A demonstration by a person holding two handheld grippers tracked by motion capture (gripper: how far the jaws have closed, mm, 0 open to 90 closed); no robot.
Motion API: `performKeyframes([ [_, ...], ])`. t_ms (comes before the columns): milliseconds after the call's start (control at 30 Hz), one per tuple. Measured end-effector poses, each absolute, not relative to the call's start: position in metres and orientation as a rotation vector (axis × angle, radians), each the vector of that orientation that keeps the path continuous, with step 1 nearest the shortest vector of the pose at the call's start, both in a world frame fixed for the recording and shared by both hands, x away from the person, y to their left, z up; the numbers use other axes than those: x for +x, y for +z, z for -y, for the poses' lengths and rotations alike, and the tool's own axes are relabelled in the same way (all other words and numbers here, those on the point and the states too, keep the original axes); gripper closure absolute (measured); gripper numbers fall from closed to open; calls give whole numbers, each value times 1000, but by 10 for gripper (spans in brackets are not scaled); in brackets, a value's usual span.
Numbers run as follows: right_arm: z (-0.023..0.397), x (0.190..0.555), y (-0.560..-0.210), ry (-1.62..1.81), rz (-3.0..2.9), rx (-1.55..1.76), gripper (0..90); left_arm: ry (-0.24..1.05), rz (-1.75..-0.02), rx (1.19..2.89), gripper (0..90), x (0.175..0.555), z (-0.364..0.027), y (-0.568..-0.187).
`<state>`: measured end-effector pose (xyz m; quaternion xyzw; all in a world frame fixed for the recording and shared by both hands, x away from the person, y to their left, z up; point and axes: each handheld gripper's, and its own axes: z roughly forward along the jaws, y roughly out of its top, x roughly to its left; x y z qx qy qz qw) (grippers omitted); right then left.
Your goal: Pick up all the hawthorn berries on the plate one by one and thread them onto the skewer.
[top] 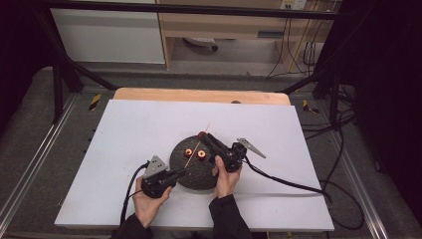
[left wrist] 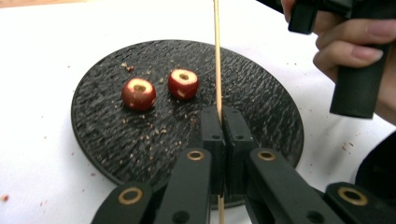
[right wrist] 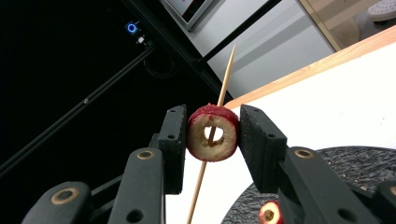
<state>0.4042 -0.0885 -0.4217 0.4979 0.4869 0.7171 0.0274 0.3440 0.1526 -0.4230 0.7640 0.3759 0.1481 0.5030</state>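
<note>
**Threading cored fruit onto a wooden skewer**

Pinching the skewer (left wrist: pixel 217 56) near its lower end, the left gripper (left wrist: pixel 219 114) has its jaws pressed fully together on the thin stick, which rises past them over the dark round plate (left wrist: pixel 107 154). Holding it low leaves most of its length free to take fruit.

The right gripper (right wrist: pixel 212 133) is clamped on a red cored fruit (right wrist: pixel 211 134), one pad on each side, so the hollow centre faces along the stick. In the right gripper view the skewer passes behind or through that hole; the tip stands well above the fruit, so my judgement is that this piece is already threaded or just being slid on. Gripping by the sides keeps the hole unblocked.

Two more cored fruits (left wrist: pixel 138 93) (left wrist: pixel 183 84) sit side by side on the plate, nearer its far-left rim, apart from each other and from the skewer, seemingly waiting their turn. Crumbs lie around them.

From the high view, the plate rests near the middle of the white table (top: pixel 124 129), slightly toward its near edge, with both hands meeting above it.
</note>
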Motion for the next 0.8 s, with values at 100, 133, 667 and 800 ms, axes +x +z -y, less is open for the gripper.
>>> performKeyframes([
  [100, 89, 402, -422, 2208, -1515, 1524, 632, 358, -905, 1842, 882, 348, -150, -420],
  [133, 88, 401, -422, 2209, -1519, 1527, 632, 360, -905, 1844, 882, 350, -148, -418],
  [667, 85, 392, -429, 2173, -1598, 1522, 633, 352, -900, 1833, 884, 372, -131, -408],
  [800, 84, 389, -431, 2159, -1611, 1515, 633, 360, -896, 1839, 884, 374, -128, -407],
])
